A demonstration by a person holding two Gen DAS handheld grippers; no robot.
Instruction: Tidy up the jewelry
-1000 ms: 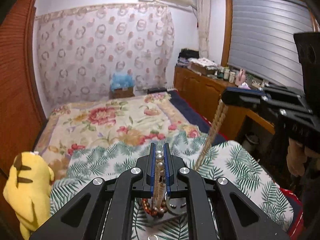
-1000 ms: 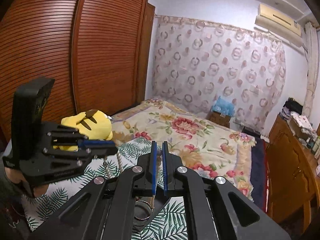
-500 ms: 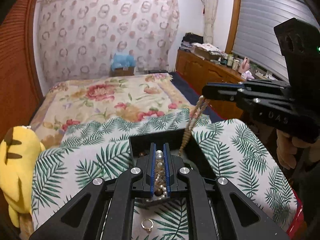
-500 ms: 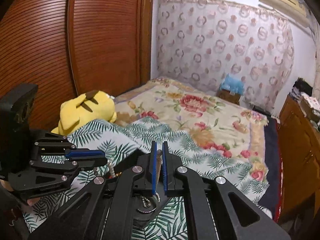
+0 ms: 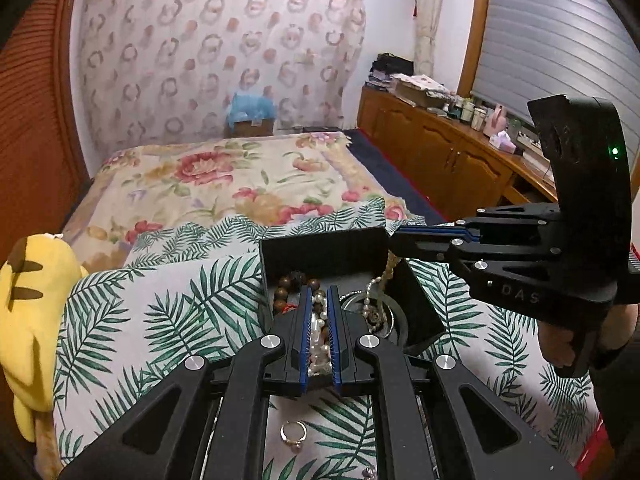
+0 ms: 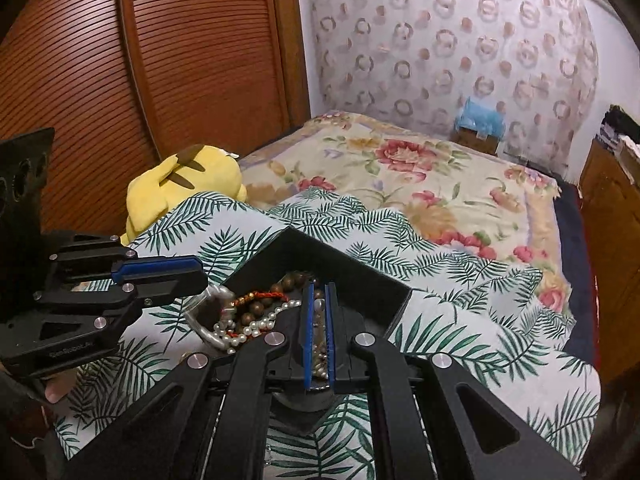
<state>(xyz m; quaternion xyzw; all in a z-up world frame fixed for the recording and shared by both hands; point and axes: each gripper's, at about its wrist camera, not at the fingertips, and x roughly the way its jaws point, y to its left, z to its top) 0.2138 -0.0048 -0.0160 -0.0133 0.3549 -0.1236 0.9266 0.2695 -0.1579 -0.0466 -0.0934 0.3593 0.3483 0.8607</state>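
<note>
A black open box (image 5: 320, 246) (image 6: 360, 272) sits on the palm-leaf cloth (image 5: 160, 312). Inside lie brown wooden beads (image 5: 294, 280) (image 6: 294, 282), a metal bangle (image 6: 200, 322) and pearls. My left gripper (image 5: 319, 300) is shut on one end of a white pearl necklace (image 5: 318, 330) over the box. My right gripper (image 6: 316, 300) (image 5: 396, 242) is shut on the other end, low at the box's right wall; the strand (image 5: 380, 288) hangs slack into the box. A gold ring (image 5: 294, 434) lies on the cloth under my left gripper.
A yellow plush toy (image 5: 28, 320) (image 6: 184, 184) lies at the cloth's left edge by the wooden wardrobe (image 6: 120, 80). A floral bedspread (image 5: 224, 184) stretches behind the box. A wooden cabinet (image 5: 448, 160) with clutter runs along the right wall.
Both grippers have come down with the pearl necklace from well above to the box. The strand, stretched taut before, now sags into the box.
</note>
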